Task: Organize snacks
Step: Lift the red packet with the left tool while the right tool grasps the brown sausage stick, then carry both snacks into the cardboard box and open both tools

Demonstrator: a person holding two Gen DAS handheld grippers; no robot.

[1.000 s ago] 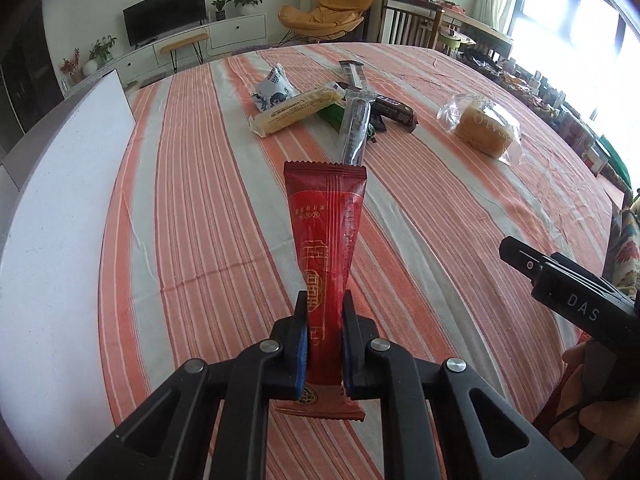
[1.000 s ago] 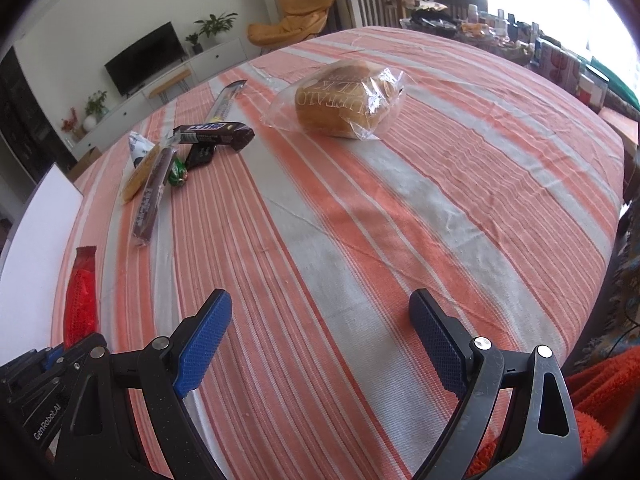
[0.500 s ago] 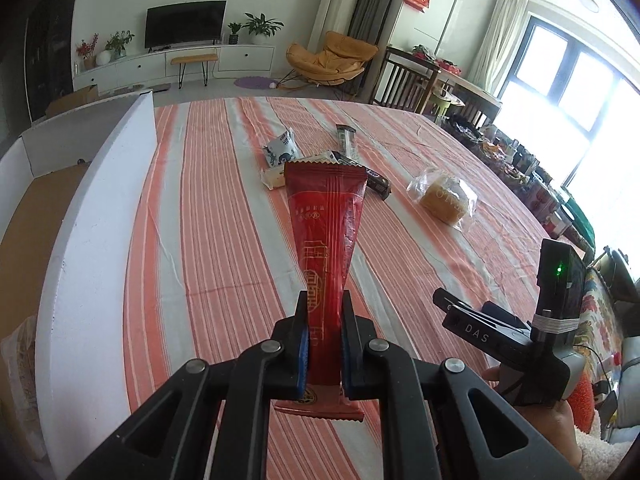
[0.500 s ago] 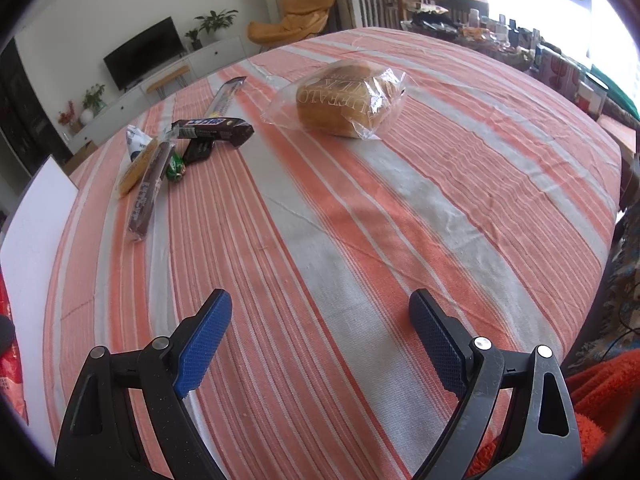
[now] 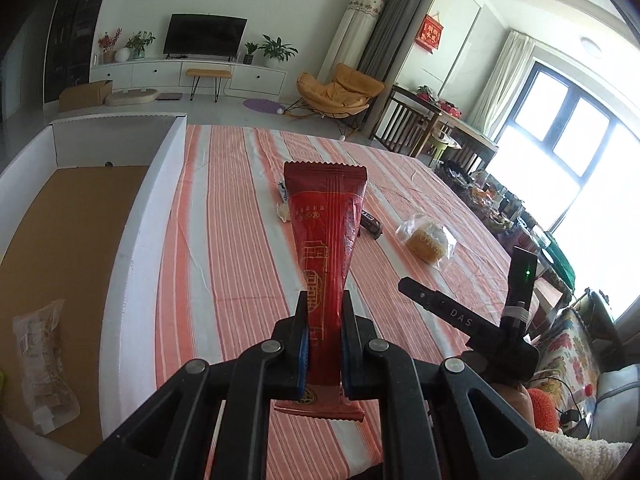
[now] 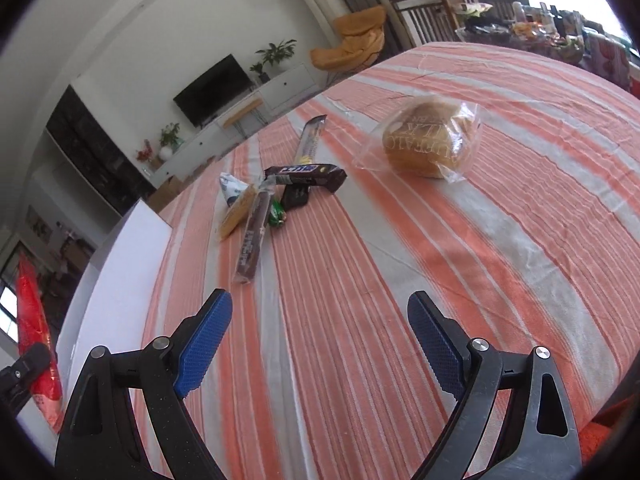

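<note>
The red snack packet (image 5: 325, 264) is being held upright in the left gripper (image 5: 323, 354), whose blue pads are being pressed against its lower third, with the crimped bottom edge sticking out below. It is being carried above the striped surface (image 5: 224, 264), just beside the white wall of the open cardboard box (image 5: 148, 236) on the left. The right gripper (image 6: 318, 344) is being kept wide apart and empty, low over the cloth and well short of the snack pile.

The step in hand is judged to be the drop into the box. It is being done well if the packet is being lifted clear of the white rim before being swung across, since the floppy upper end could be caught on the wall. The squeeze should be kept until the packet is being held over the brown floor, then loosened low, beside the clear-wrapped snack (image 5: 42, 364) already lying there rather than on top of it.

Counting now: one red packet is being held; one packet is being seen inside the box. On the surface, one bagged bread roll (image 6: 430, 142), one dark chocolate bar (image 6: 308, 176), one long brown bar (image 6: 252, 240), one yellow wafer pack (image 6: 238, 216), one blue-and-white pouch (image 6: 232, 188), one grey stick pack (image 6: 310, 140), one green sweet (image 6: 276, 216) and one small black packet (image 6: 296, 198) are being counted: eight left. Two grippers are being used.
</note>
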